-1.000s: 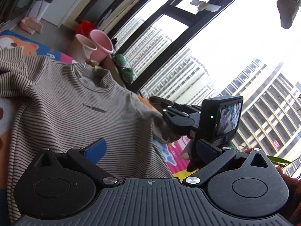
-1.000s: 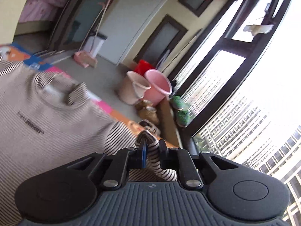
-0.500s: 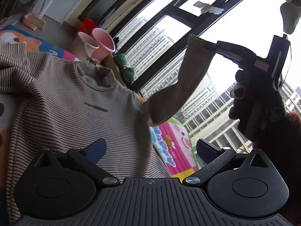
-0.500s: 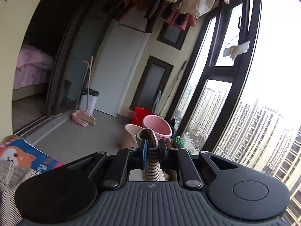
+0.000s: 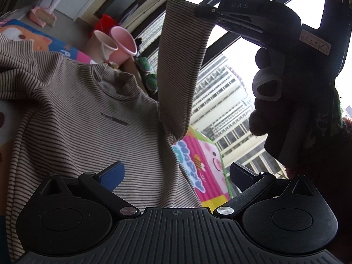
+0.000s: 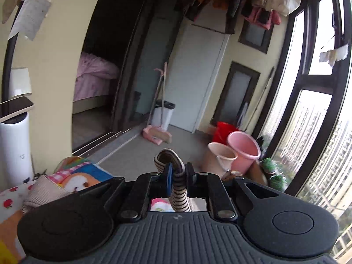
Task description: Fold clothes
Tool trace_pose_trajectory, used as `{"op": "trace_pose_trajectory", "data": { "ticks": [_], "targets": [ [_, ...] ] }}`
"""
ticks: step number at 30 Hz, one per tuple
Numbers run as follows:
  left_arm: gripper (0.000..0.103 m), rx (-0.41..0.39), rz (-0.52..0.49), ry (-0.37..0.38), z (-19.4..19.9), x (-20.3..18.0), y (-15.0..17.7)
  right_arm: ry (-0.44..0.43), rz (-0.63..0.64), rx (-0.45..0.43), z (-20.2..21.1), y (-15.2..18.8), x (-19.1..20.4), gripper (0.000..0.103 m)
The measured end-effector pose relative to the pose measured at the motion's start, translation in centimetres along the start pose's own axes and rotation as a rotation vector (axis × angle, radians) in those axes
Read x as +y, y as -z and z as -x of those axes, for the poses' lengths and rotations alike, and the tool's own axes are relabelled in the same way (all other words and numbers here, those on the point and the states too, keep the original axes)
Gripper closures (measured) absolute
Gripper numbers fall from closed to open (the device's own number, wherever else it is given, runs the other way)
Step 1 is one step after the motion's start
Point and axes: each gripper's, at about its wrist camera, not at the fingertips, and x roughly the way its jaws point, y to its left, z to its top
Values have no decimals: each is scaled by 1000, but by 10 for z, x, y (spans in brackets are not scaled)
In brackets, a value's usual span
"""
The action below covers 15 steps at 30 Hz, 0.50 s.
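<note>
A beige striped long-sleeved top [image 5: 83, 118] lies spread on a colourful cartoon play mat [image 5: 200, 165]. Its right sleeve [image 5: 180, 70] is lifted upright, the cuff pinched high up by my right gripper [image 5: 204, 14], which a gloved hand holds at the upper right of the left wrist view. In the right wrist view that gripper [image 6: 177, 173] is shut on the striped cuff [image 6: 169, 160], which loops above the pads. My left gripper [image 5: 176, 173] hovers low over the top's hem, jaws wide open with nothing between them.
Pink and beige buckets [image 6: 233, 154] and a red one stand by the tall window [image 6: 308, 110]. A broom and dustpan [image 6: 157, 132] lean by a white door. Laundry hangs overhead. A white cylinder appliance [image 6: 13, 149] stands at the left, with a bedroom behind.
My right gripper has risen with the sleeve cuff, from mat level to high above the top, so the sleeve now hangs upright. The left gripper has stayed put and open.
</note>
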Motion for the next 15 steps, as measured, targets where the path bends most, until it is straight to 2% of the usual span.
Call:
{"op": "trace_pose_trajectory", "data": {
  "ticks": [6,9,14,15],
  "targets": [
    [0,9,12,-7,-1,2,1,-86,23,8,0,3,19,92],
    [0,19,23,-15,-3,4,2,-126,22,11,4,3,24,88],
    [0,33,58,-39,-4,12,1,-138,-1,32,2,14,20,85],
    [0,33,67,-42,-4,14,1,-139,-21,45,1,20,16,81]
  ]
}}
